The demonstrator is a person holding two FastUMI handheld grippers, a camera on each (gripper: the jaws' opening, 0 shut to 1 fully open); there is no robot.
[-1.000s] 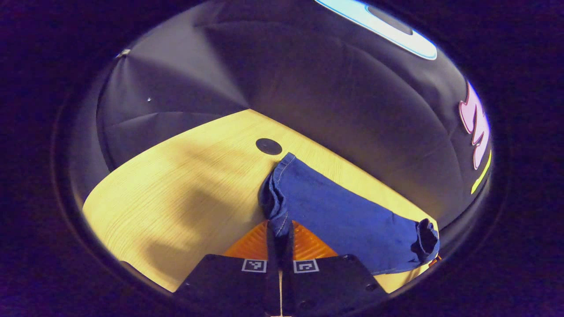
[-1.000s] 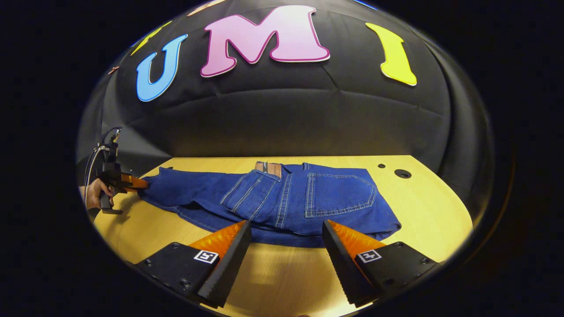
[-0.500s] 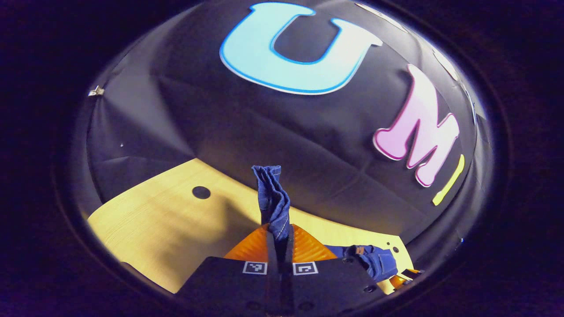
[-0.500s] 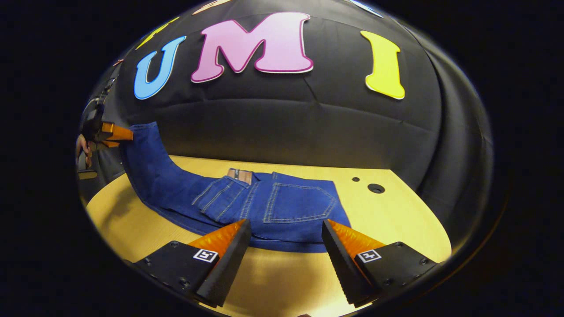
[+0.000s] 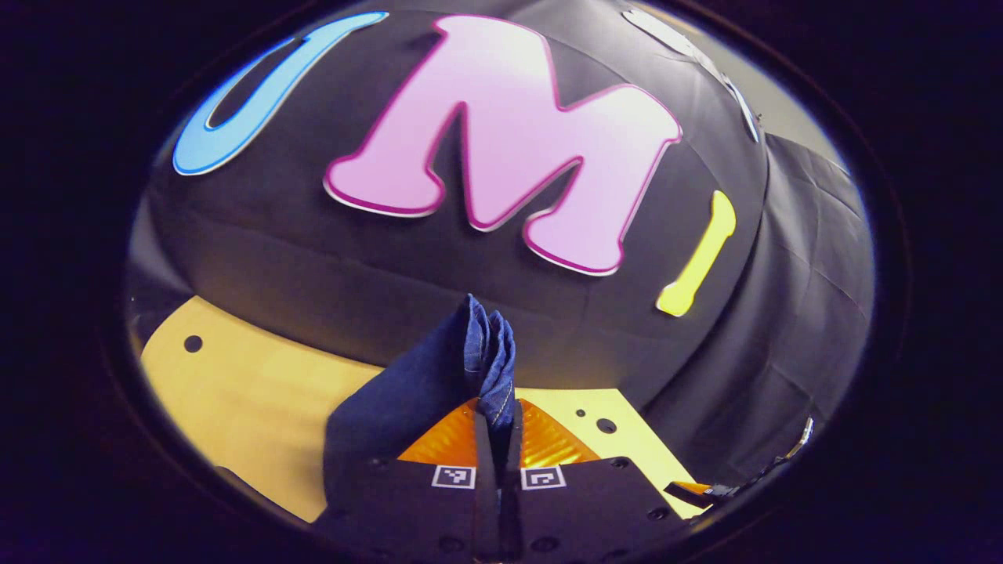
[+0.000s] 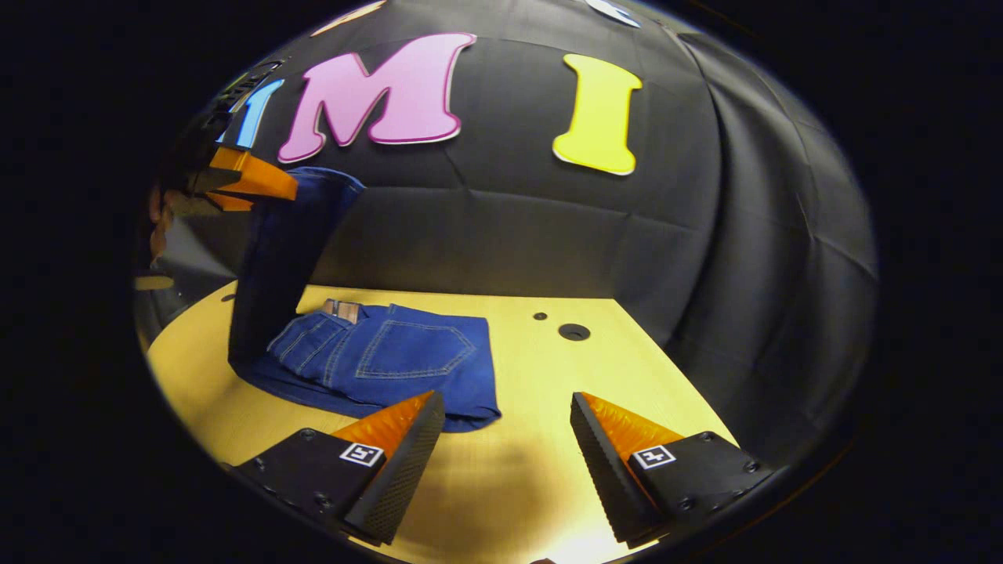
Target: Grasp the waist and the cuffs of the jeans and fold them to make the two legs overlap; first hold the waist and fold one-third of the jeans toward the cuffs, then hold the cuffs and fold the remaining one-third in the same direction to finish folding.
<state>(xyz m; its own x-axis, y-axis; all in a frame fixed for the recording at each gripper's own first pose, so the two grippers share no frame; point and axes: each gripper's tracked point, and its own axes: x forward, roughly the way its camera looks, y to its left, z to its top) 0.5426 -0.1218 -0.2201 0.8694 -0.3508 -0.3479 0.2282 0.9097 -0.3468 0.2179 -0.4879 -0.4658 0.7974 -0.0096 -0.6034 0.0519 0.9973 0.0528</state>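
On the pale wooden bench [image 6: 548,368], we have swung the blue denim jeans' [image 6: 392,356] cuffs [image 5: 487,356], clamped in our left gripper [image 5: 497,423], high over the folded waist; our right gripper [image 6: 501,439] hovers spread, holding nothing.

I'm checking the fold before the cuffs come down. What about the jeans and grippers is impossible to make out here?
- Left gripper view: the gripper's body hides the folded waist part of the jeans; the cuffs are bunched, so their alignment is unclear.
- Right gripper view: the lifted leg covers the fold line beneath it.
- Right gripper view: the left gripper sits at the edge, too small to judge its grip.
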